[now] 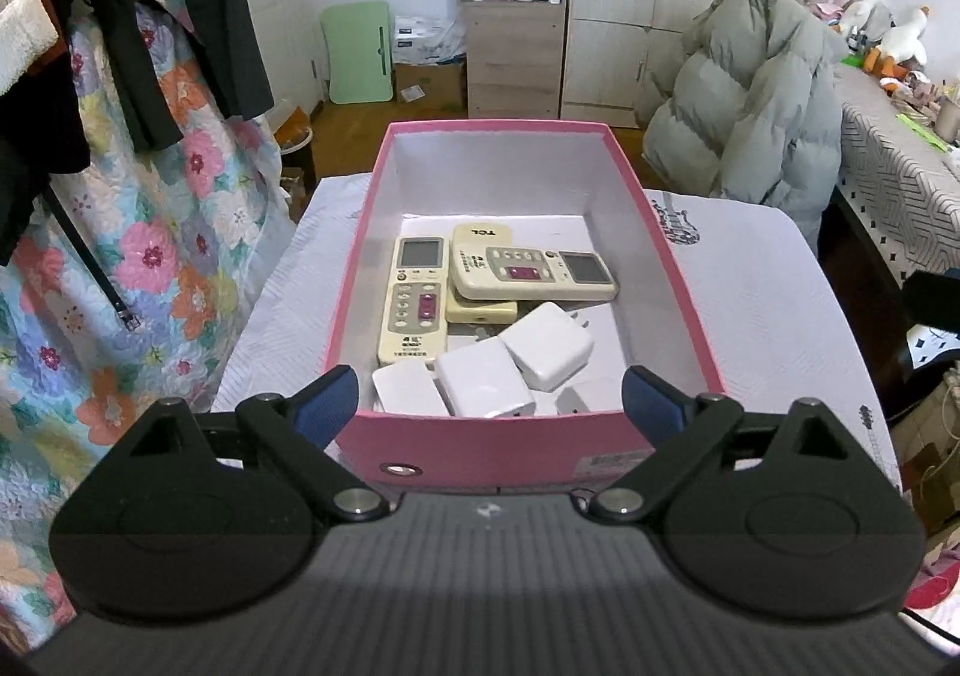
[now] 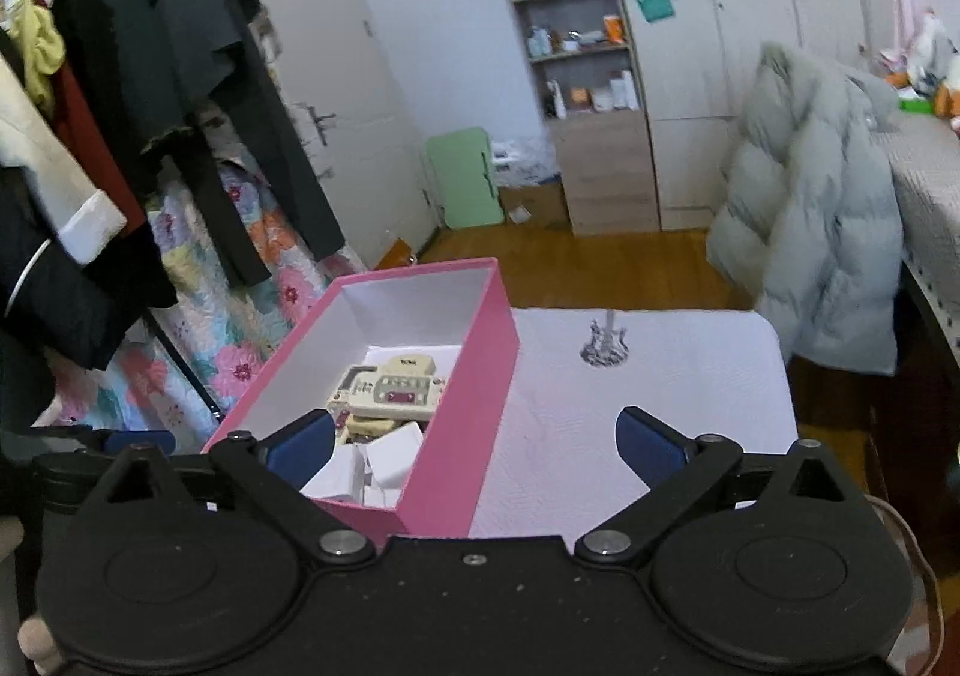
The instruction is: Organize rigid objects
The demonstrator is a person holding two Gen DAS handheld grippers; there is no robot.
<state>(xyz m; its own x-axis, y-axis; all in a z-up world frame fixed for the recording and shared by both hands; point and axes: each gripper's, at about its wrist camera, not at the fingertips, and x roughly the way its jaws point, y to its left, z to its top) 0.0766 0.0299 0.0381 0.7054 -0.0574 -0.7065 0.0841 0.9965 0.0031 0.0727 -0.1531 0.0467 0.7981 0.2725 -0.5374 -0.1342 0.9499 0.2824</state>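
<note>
A pink box (image 1: 492, 445) with a white inside stands on the white-covered table (image 1: 750, 304). In it lie cream remote controls (image 1: 417, 301) and several white chargers (image 1: 543, 355), piled near its front wall. My left gripper (image 1: 489, 400) hovers over the box's near end, jaws wide open and nothing between them. In the right wrist view the same pink box (image 2: 474, 376) sits left of centre, with the remotes (image 2: 396, 391) and chargers (image 2: 393, 451) inside. My right gripper (image 2: 477, 442) is open and empty above the box's right wall and the cloth.
A grey puffer jacket (image 1: 750, 99) hangs over a chair behind the table's right side. Hanging clothes and a floral quilt (image 1: 150, 232) crowd the left. A wooden shelf unit (image 1: 513, 3) stands against the far wall. A guitar print (image 2: 606, 346) marks the cloth right of the box.
</note>
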